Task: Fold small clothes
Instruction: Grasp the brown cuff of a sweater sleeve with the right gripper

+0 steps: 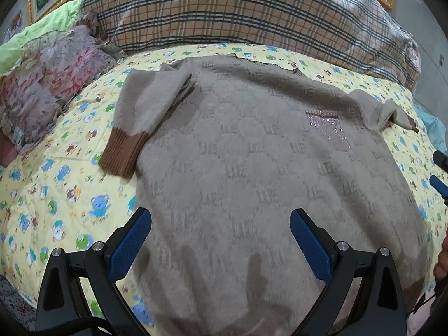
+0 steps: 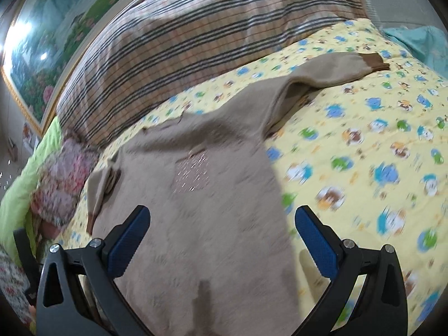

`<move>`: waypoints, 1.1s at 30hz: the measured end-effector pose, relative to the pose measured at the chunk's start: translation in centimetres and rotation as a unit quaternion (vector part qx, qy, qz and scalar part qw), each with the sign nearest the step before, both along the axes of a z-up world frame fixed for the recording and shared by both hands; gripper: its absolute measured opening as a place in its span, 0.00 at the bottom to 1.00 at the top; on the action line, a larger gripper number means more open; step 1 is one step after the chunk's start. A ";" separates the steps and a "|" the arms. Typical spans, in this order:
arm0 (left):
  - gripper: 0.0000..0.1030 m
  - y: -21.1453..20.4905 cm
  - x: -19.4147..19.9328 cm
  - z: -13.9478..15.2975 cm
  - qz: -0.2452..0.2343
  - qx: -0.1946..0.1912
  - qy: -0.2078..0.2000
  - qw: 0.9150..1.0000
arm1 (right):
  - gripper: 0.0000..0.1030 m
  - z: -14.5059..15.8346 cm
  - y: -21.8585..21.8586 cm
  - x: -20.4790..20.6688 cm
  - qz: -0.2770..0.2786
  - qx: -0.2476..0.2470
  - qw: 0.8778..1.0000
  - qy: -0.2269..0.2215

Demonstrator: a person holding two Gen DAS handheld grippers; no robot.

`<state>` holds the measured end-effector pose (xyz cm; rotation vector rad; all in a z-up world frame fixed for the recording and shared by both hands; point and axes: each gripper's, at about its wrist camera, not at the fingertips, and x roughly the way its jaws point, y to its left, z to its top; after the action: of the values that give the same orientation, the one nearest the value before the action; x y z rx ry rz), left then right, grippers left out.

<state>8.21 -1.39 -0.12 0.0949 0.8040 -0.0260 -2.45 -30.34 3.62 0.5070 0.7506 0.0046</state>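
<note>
A small beige sweater (image 1: 252, 151) with brown cuffs lies face up on the yellow cartoon-print bedspread (image 1: 56, 184). It has a sparkly chest patch (image 1: 329, 130). Its left sleeve (image 1: 140, 117) is bent down beside the body and its right sleeve (image 2: 330, 70) stretches out to the side. My left gripper (image 1: 221, 238) is open and empty above the sweater's lower part. My right gripper (image 2: 222, 239) is open and empty over the sweater's right edge (image 2: 196, 196); the right wrist view is blurred. The right gripper's tips also show at the left wrist view's right edge (image 1: 439, 173).
A large plaid quilt (image 1: 238, 11) is piled at the head of the bed. A floral pillow (image 1: 47, 84) and a green blanket (image 1: 42, 28) lie at the left. A framed picture (image 2: 36, 56) hangs on the wall. Teal fabric (image 2: 420, 42) lies past the bed's right side.
</note>
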 end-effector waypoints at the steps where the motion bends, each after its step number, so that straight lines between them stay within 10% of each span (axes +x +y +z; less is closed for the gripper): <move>1: 0.97 -0.1 0.6 0.0 -0.002 -0.002 0.004 1.000 | 1.00 0.1 -0.8 0.4 -0.005 0.005 1.000 0.002; 10: 0.97 -0.2 6.3 1.0 0.013 -0.015 -0.009 1.000 | 0.99 1.0 -12.3 5.9 -0.120 -0.009 0.993 0.013; 18: 0.97 -0.8 11.6 1.2 0.023 0.003 -0.006 1.000 | 0.73 -2.7 -25.4 11.6 -0.245 0.093 0.965 0.027; 25: 0.97 -1.2 14.5 -0.5 0.031 0.000 0.023 0.999 | 0.71 -4.8 -29.7 15.6 -0.290 0.070 0.954 0.044; 28: 0.97 -1.1 15.1 -1.3 0.035 0.000 0.035 0.999 | 0.43 -5.1 -30.9 16.4 -0.299 0.056 0.952 0.039; 30: 0.97 -1.1 15.4 -1.7 0.037 -0.005 0.044 0.998 | 0.07 -5.3 -31.5 16.6 -0.290 0.062 0.954 0.039; 33: 0.97 -0.8 15.2 -1.9 0.036 -0.012 0.051 0.998 | 0.07 -4.0 -30.2 15.8 -0.266 0.073 0.961 0.000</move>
<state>23.44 -2.21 -2.03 0.0409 0.9076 0.0281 13.32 -60.53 -0.41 0.8394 0.5966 -0.4443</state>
